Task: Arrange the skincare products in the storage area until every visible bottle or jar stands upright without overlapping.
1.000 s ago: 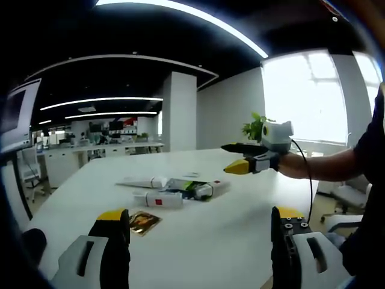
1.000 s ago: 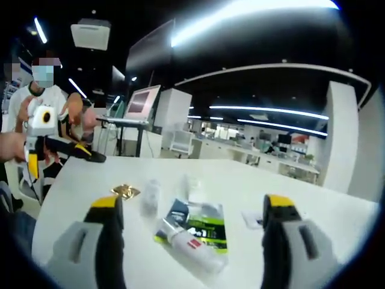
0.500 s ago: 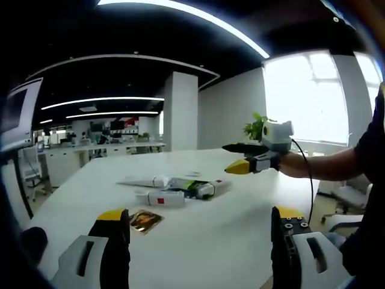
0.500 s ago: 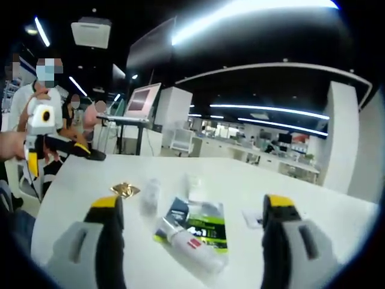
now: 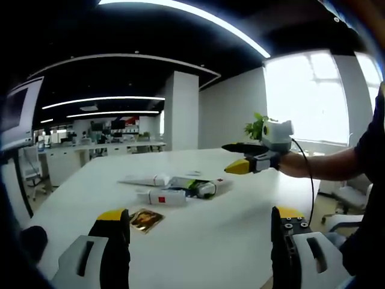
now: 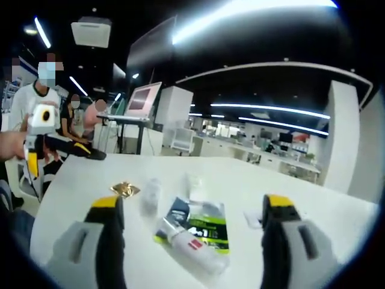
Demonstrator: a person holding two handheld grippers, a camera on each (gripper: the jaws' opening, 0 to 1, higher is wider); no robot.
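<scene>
Hovering with jaws spread and empty, both the left gripper [image 5: 198, 226] and right gripper [image 6: 189, 211] face tubes [image 5: 161, 197] lying flat on the table [image 5: 240, 205], seemingly poised to begin.

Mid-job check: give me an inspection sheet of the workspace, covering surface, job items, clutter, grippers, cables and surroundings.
Surface: white table, large, mostly bare.
Job's things: white tube with red label lying flat; a second white tube lying flat behind it; clear bottle lying on its side, blurred. None upright.
Clutter: green-and-black packet flat under the red-label tube; gold foil sachet near the left gripper's jaw; small white card.
Grippers: left gripper open, above the table; right gripper open, holding nothing.
Cables: black cable hanging from the right gripper.
Surroundings: open office, monitor on stand, potted plant, people beyond the table.
</scene>
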